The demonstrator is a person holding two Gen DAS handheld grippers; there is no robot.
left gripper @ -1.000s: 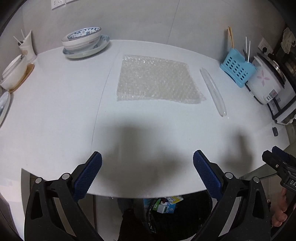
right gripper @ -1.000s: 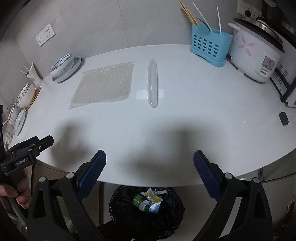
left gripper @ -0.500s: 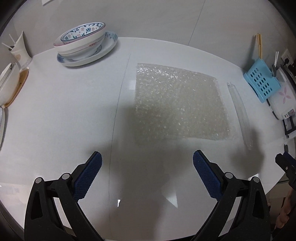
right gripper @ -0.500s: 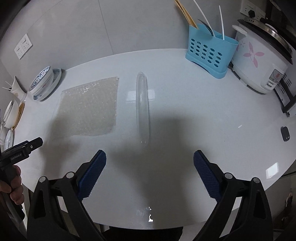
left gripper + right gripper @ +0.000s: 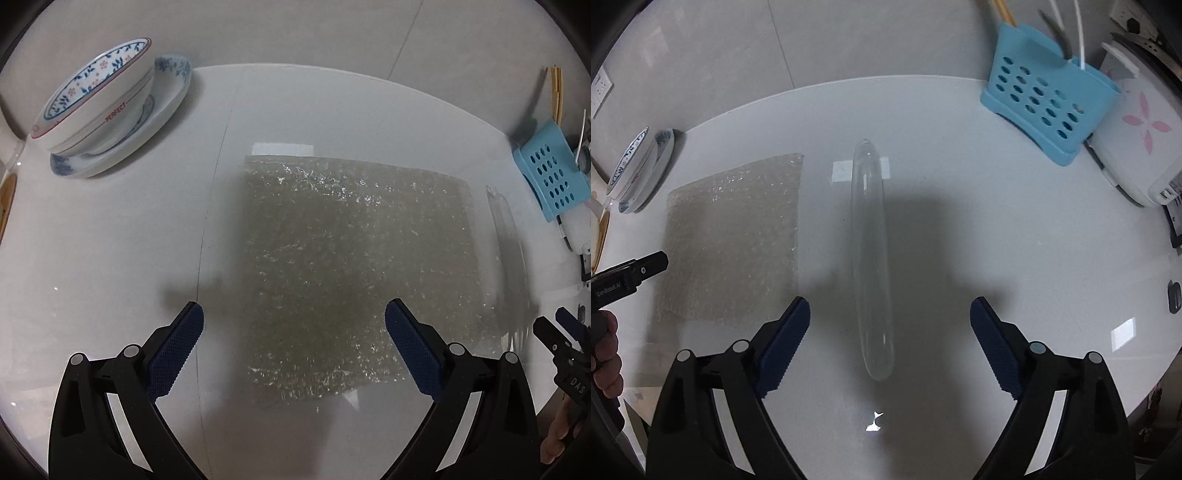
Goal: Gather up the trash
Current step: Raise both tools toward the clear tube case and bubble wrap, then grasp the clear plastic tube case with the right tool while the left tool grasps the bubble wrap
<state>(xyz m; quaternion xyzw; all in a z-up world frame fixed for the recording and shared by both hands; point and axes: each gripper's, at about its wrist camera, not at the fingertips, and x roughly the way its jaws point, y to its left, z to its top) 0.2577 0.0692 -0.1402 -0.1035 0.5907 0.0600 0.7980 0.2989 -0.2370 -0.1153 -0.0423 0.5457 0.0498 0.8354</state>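
A sheet of clear bubble wrap (image 5: 354, 266) lies flat on the white table (image 5: 110, 258); it also shows in the right wrist view (image 5: 735, 236). A long clear plastic air tube (image 5: 870, 251) lies beside it on the right, seen faintly in the left wrist view (image 5: 508, 251). My left gripper (image 5: 293, 350) is open, low over the near edge of the bubble wrap. My right gripper (image 5: 890, 347) is open, its jaws on either side of the tube's near end without touching it.
A blue-patterned bowl on a plate (image 5: 107, 110) stands at the back left. A blue utensil basket (image 5: 1049, 110) and a white rice cooker (image 5: 1137, 140) stand at the back right. A small black object (image 5: 1174, 297) lies near the right edge.
Both grippers have moved forward over the table and lower. The left one now hangs over the bubble wrap, the right one around the tube's near end. The bin below has left view.
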